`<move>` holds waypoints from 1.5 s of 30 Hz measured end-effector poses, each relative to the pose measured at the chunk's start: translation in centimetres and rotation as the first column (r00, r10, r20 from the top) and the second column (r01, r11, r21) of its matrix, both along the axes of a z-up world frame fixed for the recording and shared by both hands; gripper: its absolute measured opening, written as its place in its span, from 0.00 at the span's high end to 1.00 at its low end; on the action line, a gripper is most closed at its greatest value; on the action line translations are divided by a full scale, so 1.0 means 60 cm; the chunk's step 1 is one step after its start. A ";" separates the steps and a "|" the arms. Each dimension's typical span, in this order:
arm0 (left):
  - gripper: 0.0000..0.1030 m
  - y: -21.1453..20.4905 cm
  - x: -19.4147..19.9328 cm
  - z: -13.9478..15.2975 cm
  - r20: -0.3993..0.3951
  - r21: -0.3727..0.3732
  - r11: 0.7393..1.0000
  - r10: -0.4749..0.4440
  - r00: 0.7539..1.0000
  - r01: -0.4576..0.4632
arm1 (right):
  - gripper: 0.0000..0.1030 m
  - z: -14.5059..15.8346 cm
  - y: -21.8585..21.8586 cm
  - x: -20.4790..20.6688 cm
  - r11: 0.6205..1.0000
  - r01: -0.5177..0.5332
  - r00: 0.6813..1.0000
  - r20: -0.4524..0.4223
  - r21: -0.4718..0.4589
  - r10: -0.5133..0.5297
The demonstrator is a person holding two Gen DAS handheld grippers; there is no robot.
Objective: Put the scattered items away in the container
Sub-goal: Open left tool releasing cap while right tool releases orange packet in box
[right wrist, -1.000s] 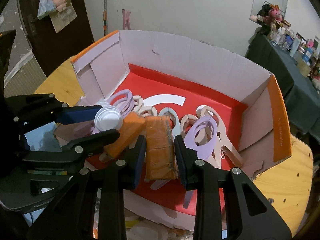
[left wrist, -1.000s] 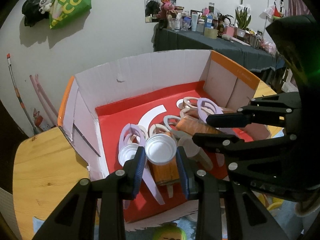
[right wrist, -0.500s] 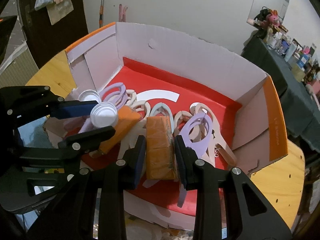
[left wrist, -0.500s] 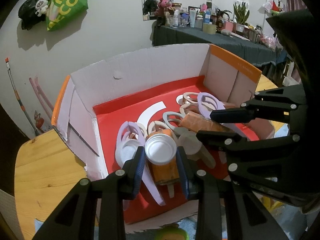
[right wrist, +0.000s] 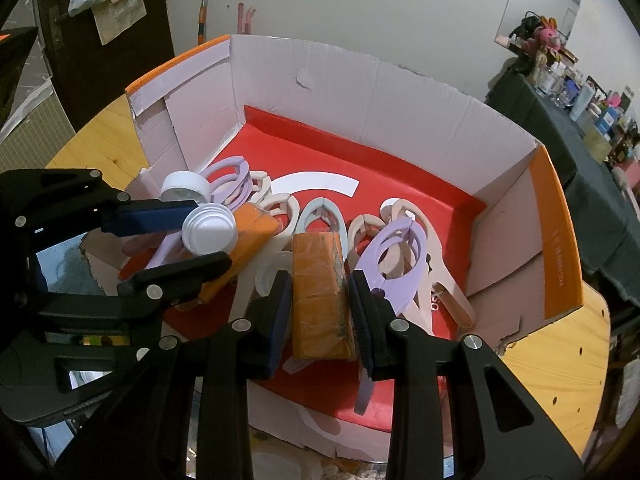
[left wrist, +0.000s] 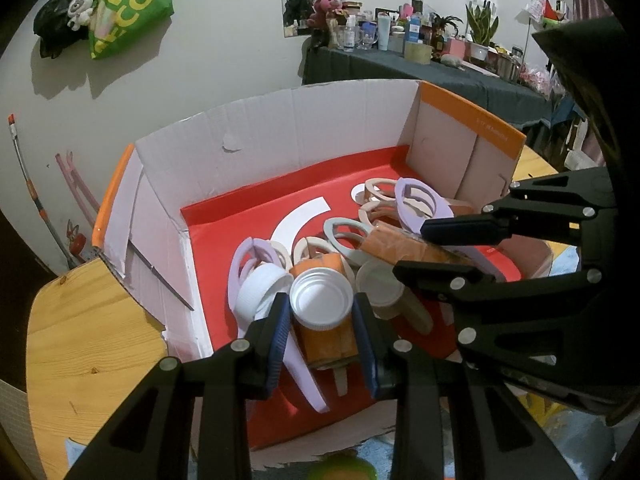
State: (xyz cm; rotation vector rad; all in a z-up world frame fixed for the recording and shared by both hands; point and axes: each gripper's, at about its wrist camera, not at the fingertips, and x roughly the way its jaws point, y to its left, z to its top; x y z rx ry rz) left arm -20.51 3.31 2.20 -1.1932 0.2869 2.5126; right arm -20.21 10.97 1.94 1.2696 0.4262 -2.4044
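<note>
A cardboard box [left wrist: 280, 128] [right wrist: 380, 92] with a red floor and orange edges holds several pastel oval clips [left wrist: 420, 204] [right wrist: 396, 256] and a loose white lid [left wrist: 260, 292] [right wrist: 184, 184]. My left gripper [left wrist: 321, 312] [right wrist: 210, 236] is shut on a round white cap [left wrist: 321, 300] [right wrist: 209, 232], low over the box's near left part. An orange wrapped packet [left wrist: 328, 344] lies right under that cap. My right gripper [right wrist: 320, 284] [left wrist: 410, 248] is shut on a second orange wrapped packet [right wrist: 318, 292] [left wrist: 400, 244], over the clips near the front wall.
The box stands on a round wooden table [left wrist: 80, 320] [right wrist: 560, 352]. Behind it are a white wall and a dark-clothed side table [left wrist: 420, 68] crowded with bottles. A green bag [left wrist: 128, 0] hangs on the wall. The two grippers sit close side by side.
Both grippers keep their grips and hold their place over the box. The right wrist view has tilted a little; nothing inside the box has shifted.
</note>
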 end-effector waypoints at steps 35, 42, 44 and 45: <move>0.61 -0.002 0.000 0.001 0.006 0.002 1.000 0.002 1.000 -0.002 | 0.72 0.002 0.006 -0.003 1.000 0.027 0.999 0.028 -0.014 -0.027; 0.57 -0.002 0.002 0.002 -0.001 0.007 1.000 0.003 1.000 -0.003 | 0.70 0.005 0.009 -0.004 0.999 0.037 0.999 0.028 -0.013 -0.037; 0.57 -0.002 0.003 0.003 -0.003 0.006 1.000 0.002 1.000 -0.002 | 0.70 0.005 0.009 -0.005 0.999 0.039 0.999 0.028 -0.012 -0.038; 0.57 -0.002 0.003 0.004 -0.003 0.006 1.000 0.002 1.000 -0.002 | 0.70 0.005 0.009 -0.005 0.999 0.040 0.999 0.027 -0.012 -0.040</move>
